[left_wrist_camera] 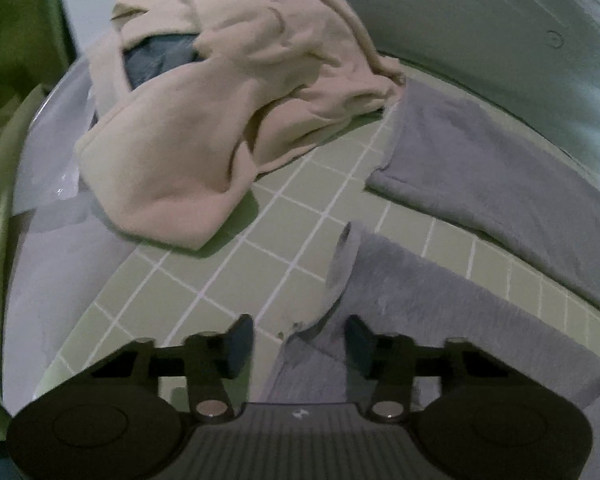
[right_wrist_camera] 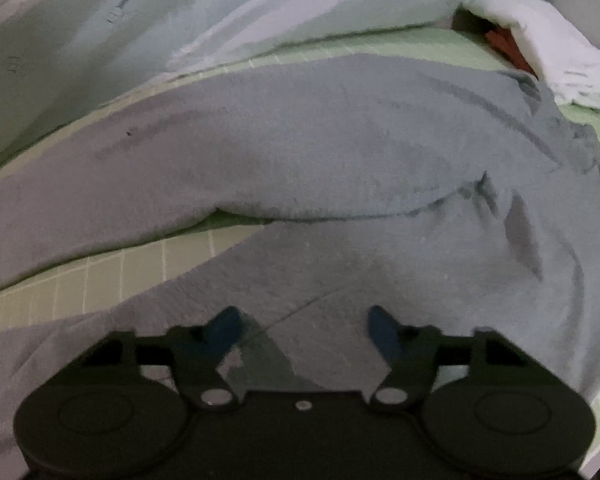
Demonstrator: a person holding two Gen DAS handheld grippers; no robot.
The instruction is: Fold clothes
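While both of my grippers hang spread over it, the grey trousers [right_wrist_camera: 320, 152] lie flat on the green checked sheet [left_wrist_camera: 300, 208].

Filling most of the right wrist view, the trousers run from the left edge to the right, their two legs parting at centre left with a wedge of sheet between them; in the left wrist view the two leg ends reach in from the right, the nearer cuff [left_wrist_camera: 344, 256] curled up at lower centre. A crumpled beige garment [left_wrist_camera: 220, 100] sits in the upper middle of the left view, well apart from the cuffs. A white cloth [right_wrist_camera: 540, 40] lies at the upper right of the right view. My left gripper [left_wrist_camera: 300, 346] is open just beside the cuff, holding nothing; my right gripper [right_wrist_camera: 304, 334] is open above the trouser fabric, also pinching nothing.
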